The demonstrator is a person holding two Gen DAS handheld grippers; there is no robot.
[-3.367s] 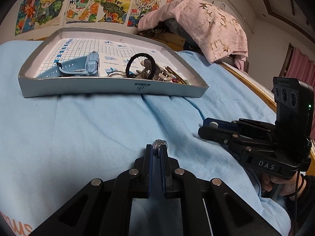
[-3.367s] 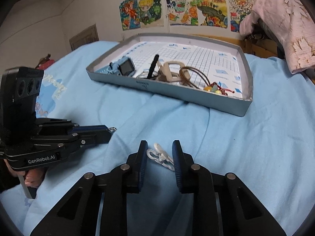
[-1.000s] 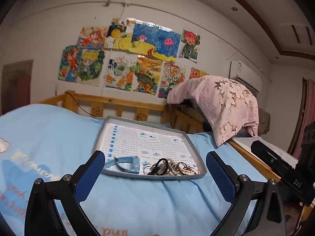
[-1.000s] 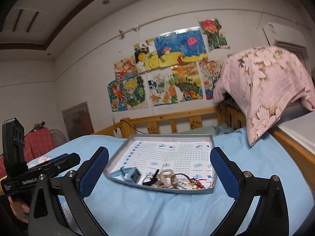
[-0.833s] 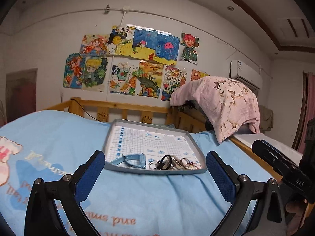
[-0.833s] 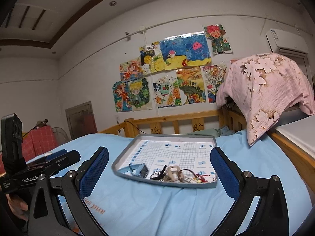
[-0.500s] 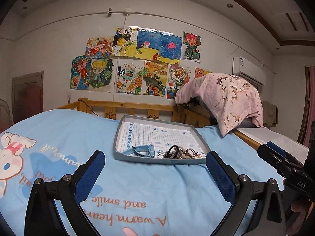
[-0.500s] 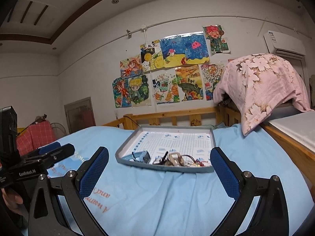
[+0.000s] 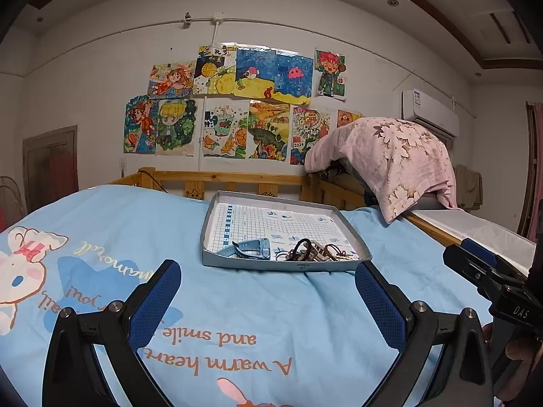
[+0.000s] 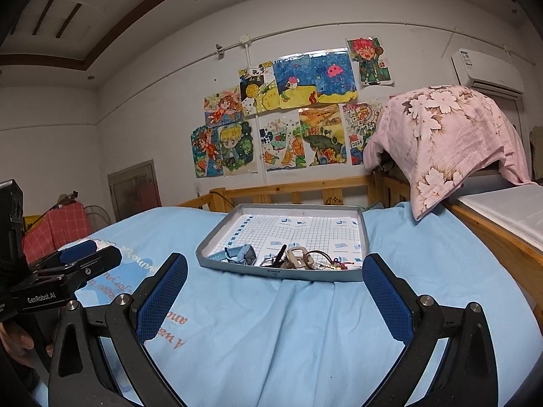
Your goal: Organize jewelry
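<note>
Whereas earlier clamped near sheet, both tongs, left [image 9: 268, 298] and right [image 10: 275, 300], now gape empty, back from tray [image 9: 285, 264].

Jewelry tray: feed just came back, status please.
Left gripper and right gripper open, empty. Shallow grey metal tray holds blue watch and jewelry pile. Nothing in the way.

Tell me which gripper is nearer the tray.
Cannot tell; both look about level. The left gripper and right gripper each hover open over the blue sheet, short of the tray.
</note>
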